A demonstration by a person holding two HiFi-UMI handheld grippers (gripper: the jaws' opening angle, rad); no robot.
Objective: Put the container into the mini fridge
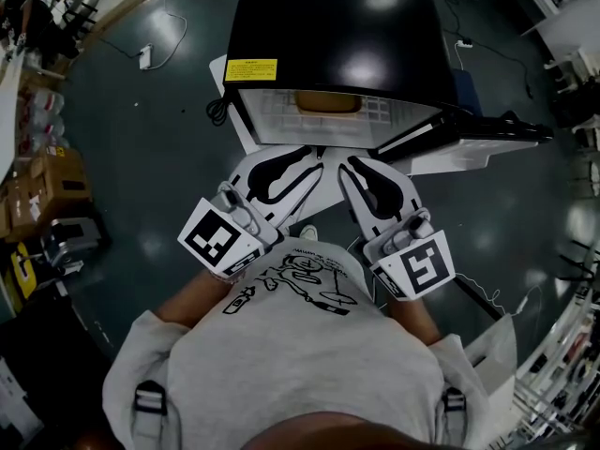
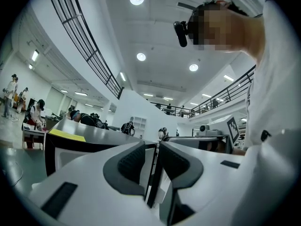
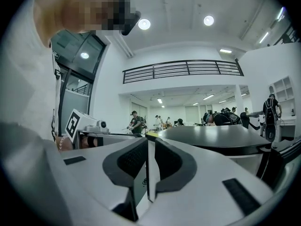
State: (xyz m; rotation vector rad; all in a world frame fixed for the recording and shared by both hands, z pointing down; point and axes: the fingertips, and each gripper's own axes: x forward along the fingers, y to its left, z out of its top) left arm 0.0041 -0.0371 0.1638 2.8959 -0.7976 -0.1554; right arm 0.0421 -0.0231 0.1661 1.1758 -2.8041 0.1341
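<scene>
Since the left gripper (image 1: 295,157) hangs released just short of the fridge (image 1: 337,26), jaws plainly apart on nothing, the drop looks done. Centre: brown container (image 1: 328,101) sits on a shelf inside, near the opening. Then the right gripper (image 1: 367,165), also released, jaws a sliver apart, empty. Far right, door (image 1: 469,129) stands open. Only head view shows the container; gripper views settle the jaw gaps.

One mini fridge (image 1: 337,36), one container (image 1: 327,101) and one yellow label (image 1: 250,69) were counted. Two grippers were counted, the left gripper (image 1: 302,160) and the right gripper (image 1: 361,164), with two marker cubes (image 1: 220,237). One person (image 1: 300,364) was counted.
</scene>
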